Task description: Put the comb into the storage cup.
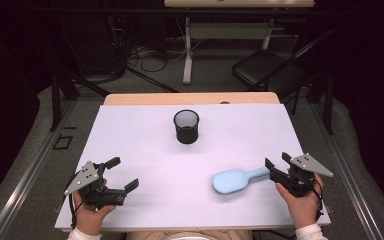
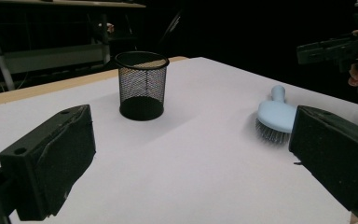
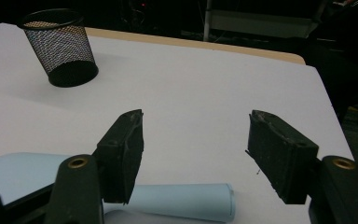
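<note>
A light blue hairbrush (image 1: 237, 179) lies bristles down on the white table top (image 1: 145, 145), right of centre, with its handle pointing right. My right gripper (image 1: 278, 164) hovers just over the handle's end; its jaws stand apart and do not press on it. In the right gripper view the handle (image 3: 182, 200) lies low between the jaws of that gripper (image 3: 196, 125). My left gripper (image 1: 125, 173) is open near the front left corner and holds nothing. From its own view (image 2: 191, 154) I see the brush (image 2: 275, 114) and the right gripper (image 2: 335, 49) beyond. A black mesh cup (image 1: 186, 126) stands upright at the middle back.
The mesh cup (image 2: 141, 86) (image 3: 60, 46) is the one other object on the table. A wooden edge (image 1: 190, 98) runs along the far side. On the floor behind are a folding chair (image 1: 267, 70), a table leg (image 1: 187, 55) and loose cables (image 1: 145, 57).
</note>
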### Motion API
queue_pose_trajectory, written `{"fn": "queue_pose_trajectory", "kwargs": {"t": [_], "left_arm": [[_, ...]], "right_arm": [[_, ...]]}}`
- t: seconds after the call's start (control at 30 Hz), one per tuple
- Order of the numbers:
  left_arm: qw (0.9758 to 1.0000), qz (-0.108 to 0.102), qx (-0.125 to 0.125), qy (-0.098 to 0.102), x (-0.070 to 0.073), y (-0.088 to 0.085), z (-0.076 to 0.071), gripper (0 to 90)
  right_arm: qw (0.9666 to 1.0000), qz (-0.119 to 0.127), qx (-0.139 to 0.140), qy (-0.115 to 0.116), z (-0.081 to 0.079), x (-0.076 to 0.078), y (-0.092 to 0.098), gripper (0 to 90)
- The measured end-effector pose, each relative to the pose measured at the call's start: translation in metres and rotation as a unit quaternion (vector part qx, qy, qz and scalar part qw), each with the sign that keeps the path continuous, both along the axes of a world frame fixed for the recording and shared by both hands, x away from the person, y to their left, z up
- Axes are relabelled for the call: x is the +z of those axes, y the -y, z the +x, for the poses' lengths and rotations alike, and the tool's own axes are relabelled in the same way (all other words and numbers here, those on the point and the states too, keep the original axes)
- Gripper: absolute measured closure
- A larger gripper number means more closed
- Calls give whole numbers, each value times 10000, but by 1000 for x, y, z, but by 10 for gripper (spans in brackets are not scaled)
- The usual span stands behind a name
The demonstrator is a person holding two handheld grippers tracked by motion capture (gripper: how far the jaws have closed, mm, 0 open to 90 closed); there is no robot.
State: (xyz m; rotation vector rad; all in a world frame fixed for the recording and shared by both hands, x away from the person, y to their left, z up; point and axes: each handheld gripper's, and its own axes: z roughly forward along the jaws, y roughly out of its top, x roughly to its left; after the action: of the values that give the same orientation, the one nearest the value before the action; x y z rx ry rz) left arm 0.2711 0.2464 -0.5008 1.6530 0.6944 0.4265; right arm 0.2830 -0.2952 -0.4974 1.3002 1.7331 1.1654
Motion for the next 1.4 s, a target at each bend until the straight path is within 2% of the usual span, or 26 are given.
{"fn": "queue_pose_trajectory", "kwargs": {"t": [0.03, 0.3, 0.4, 0.57, 0.8, 1.0, 1.17, 1.4], "left_arm": [[10000, -9, -35, -1, 0, 0, 0, 4], [10000, -33, -7, -14, -1, 1, 1, 4], [10000, -17, -9, -33, -1, 0, 2, 4], [10000, -10, -19, -40, -2, 1, 2, 4], [10000, -24, -38, -59, -2, 1, 3, 4], [10000, -45, -26, -78, -2, 0, 3, 4], [9999, -67, -49, -94, -3, 1, 3, 5], [9999, -49, -32, -128, -3, 1, 3, 5]], "right_arm": [[10000, 20, 21, -90, 1, 2, -2, 371], [9994, -149, 95, -299, 13, 8, -8, 377], [9984, -168, 193, -513, 21, 9, -13, 399], [9977, -249, 267, -577, 27, 8, -17, 428], [9959, -262, 338, -795, 36, 11, -20, 466], [9920, -249, 488, -1141, 46, 11, -23, 510], [9887, -322, 465, -1390, 56, 10, -23, 514], [9863, -275, 487, -1552, 65, 11, -20, 565]]}}
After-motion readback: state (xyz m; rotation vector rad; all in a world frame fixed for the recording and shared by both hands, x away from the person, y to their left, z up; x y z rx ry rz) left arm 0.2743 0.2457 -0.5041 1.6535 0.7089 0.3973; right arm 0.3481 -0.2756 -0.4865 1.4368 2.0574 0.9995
